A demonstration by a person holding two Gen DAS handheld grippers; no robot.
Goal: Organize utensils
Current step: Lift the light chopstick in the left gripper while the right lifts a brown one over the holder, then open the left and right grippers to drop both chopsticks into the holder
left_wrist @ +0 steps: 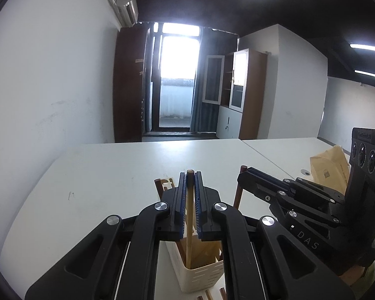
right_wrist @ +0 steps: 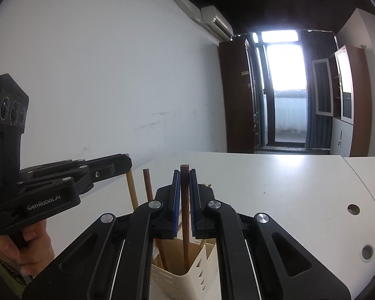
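Observation:
A cream slotted utensil holder (left_wrist: 202, 272) stands on the white table, also in the right wrist view (right_wrist: 182, 280). My left gripper (left_wrist: 190, 175) is shut on a light wooden chopstick (left_wrist: 189, 225) that stands upright with its lower end inside the holder. My right gripper (right_wrist: 184, 172) is shut on a dark brown chopstick (right_wrist: 185, 215), also upright with its lower end in the holder. The right gripper shows in the left wrist view (left_wrist: 245, 172), and the left gripper in the right wrist view (right_wrist: 127, 161). Another dark chopstick (right_wrist: 150, 190) stands in the holder.
The white table (left_wrist: 100, 175) meets a white wall on the left. A brown paper package (left_wrist: 330, 170) lies at the right. More sticks (left_wrist: 210, 295) lie on the table by the holder's base. The adjoining table has cable holes (right_wrist: 353, 209).

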